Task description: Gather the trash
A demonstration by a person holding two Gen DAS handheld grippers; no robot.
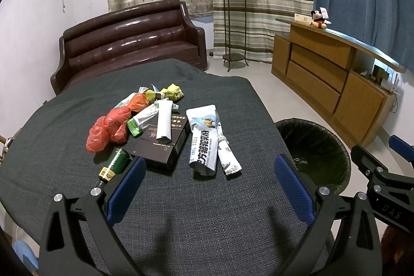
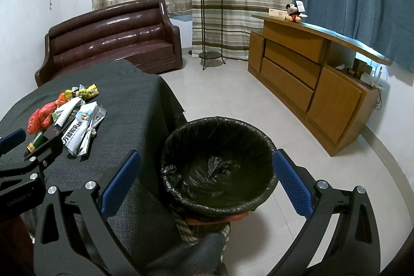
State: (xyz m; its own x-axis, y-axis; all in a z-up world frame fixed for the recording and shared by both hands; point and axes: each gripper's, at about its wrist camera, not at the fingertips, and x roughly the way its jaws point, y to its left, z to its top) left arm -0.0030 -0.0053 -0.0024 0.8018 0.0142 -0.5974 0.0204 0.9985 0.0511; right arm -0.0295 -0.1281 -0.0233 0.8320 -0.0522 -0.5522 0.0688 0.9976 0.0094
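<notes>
A pile of trash lies on the dark cloth table: a red plastic bag, a black box, a green bottle, a white milk-powder pouch, a small white sachet and yellow wrappers. My left gripper is open and empty just in front of the pile. A bin with a black liner stands off the table's right edge. My right gripper is open and empty above the bin. The pile also shows in the right wrist view.
A brown leather sofa stands behind the table. A wooden cabinet with a plush toy runs along the right wall. A plant stand is by the curtains. Tiled floor lies between table and cabinet.
</notes>
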